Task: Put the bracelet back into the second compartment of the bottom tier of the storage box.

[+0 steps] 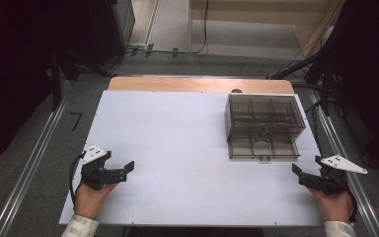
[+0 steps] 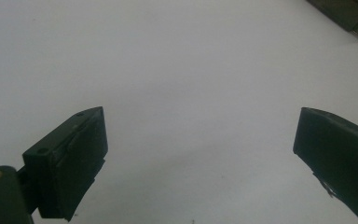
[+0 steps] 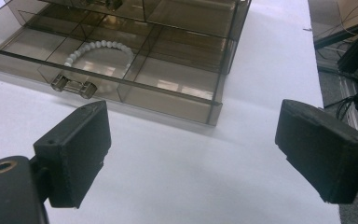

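At the near edge of the white counter (image 1: 177,148), the left hand-held gripper (image 1: 128,169) and the right hand-held gripper (image 1: 296,172) both rest with black jaws spread wide and nothing between them. Ahead of the right one sits a smoky transparent plastic drawer box (image 1: 264,126), its lower drawer pulled out. The right gripper view reveals a white beaded bracelet (image 3: 98,51) in that drawer's middle compartment behind a small metal handle (image 3: 73,87); from above it is a faint curve.

The white table (image 1: 177,148) lay bare across its left and middle, giving the left gripper (image 1: 128,169) open passage. The only obstacle was the smoked drawer box (image 1: 264,116) at the far right, its pulled-out drawer (image 3: 121,70) jutting toward the right gripper (image 1: 297,173).
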The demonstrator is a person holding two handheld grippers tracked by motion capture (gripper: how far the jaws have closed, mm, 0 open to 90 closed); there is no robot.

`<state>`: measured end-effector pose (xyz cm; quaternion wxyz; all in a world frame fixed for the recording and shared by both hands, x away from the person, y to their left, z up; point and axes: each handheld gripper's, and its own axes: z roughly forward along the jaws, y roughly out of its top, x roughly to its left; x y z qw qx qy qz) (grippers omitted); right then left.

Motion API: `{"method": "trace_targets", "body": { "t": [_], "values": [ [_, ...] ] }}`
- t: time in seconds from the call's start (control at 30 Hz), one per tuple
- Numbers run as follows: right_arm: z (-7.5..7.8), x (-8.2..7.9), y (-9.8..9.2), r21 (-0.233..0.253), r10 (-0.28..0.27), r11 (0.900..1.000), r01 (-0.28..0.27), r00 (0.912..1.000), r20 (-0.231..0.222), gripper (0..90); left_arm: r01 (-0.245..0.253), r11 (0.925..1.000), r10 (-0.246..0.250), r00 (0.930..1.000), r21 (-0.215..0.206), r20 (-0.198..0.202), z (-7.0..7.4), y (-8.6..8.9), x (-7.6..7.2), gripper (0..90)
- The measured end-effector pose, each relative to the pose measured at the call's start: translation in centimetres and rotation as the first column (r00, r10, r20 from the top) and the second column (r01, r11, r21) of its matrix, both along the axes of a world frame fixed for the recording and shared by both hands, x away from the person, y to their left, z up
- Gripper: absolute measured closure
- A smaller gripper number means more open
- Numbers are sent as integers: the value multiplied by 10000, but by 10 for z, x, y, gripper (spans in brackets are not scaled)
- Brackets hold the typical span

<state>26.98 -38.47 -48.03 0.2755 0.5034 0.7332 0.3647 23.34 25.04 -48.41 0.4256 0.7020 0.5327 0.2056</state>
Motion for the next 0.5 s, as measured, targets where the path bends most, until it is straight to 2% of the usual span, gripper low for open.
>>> {"method": "trace_targets", "body": {
  "t": [0.33,0.5],
  "values": [
    [-1,1,-3,59,50,10000,-50,10000,26,88,-262,9996,262,9997,39,35,-4,13,-6,32],
    [-1,2,-3,54,38,10000,-38,10000,55,89,-155,9999,154,9998,76,87,-4,12,-6,33]
  ]
}}
